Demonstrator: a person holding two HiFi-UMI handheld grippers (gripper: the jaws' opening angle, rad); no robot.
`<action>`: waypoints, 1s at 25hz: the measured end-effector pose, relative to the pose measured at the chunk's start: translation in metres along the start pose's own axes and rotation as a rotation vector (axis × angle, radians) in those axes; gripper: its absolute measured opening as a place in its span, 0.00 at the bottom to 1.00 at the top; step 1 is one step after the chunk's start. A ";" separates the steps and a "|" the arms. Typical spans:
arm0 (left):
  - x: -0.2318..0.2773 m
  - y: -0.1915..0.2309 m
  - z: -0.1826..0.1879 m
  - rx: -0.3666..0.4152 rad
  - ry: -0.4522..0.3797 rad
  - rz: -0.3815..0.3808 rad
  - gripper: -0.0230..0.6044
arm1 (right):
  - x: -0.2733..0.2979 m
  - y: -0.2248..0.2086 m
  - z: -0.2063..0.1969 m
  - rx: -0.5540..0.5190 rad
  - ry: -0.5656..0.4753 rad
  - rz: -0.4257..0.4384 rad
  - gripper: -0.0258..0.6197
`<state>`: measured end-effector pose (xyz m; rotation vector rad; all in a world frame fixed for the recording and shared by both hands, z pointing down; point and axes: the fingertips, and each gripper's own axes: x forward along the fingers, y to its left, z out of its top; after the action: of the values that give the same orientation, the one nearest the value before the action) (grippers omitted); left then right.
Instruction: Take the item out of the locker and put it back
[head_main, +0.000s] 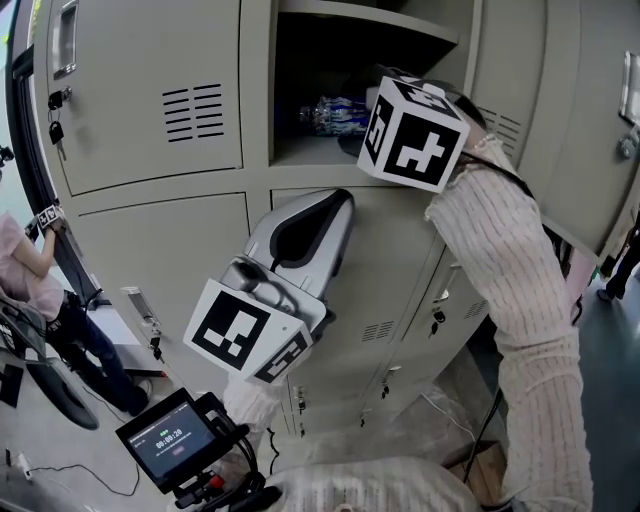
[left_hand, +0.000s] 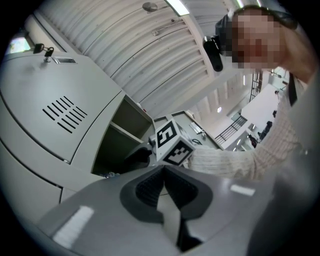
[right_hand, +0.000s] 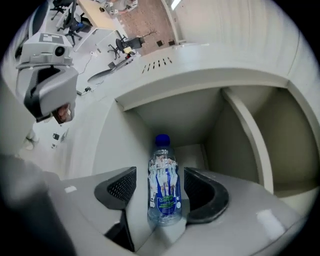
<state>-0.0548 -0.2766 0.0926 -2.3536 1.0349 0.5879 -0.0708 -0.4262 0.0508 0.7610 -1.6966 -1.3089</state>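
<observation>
Right tool (right_hand: 161, 189) open around bottle (right_hand: 163, 172) inside locker (right_hand: 200, 115) | left tool (left_hand: 164, 186) closed, empty | locker door (head_main: 585, 110) open

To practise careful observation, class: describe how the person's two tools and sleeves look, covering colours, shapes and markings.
The left tool and right tool share one design: a smooth light-grey shell with dark, finely textured pads. Each carries a white cube printed with black square markers. The sleeves are cream ribbed knit.
</observation>
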 end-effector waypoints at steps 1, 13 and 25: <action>0.001 -0.002 -0.002 0.007 0.009 0.000 0.05 | -0.007 0.000 0.003 0.008 -0.024 -0.032 0.51; -0.003 -0.026 -0.019 0.047 0.069 0.018 0.05 | -0.104 0.021 0.022 0.300 -0.370 -0.364 0.31; -0.029 -0.035 -0.050 0.052 0.162 0.066 0.05 | -0.170 0.107 -0.020 0.804 -0.658 -0.566 0.04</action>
<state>-0.0369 -0.2696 0.1575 -2.3594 1.1887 0.3944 0.0284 -0.2619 0.1127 1.4601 -2.7480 -1.3019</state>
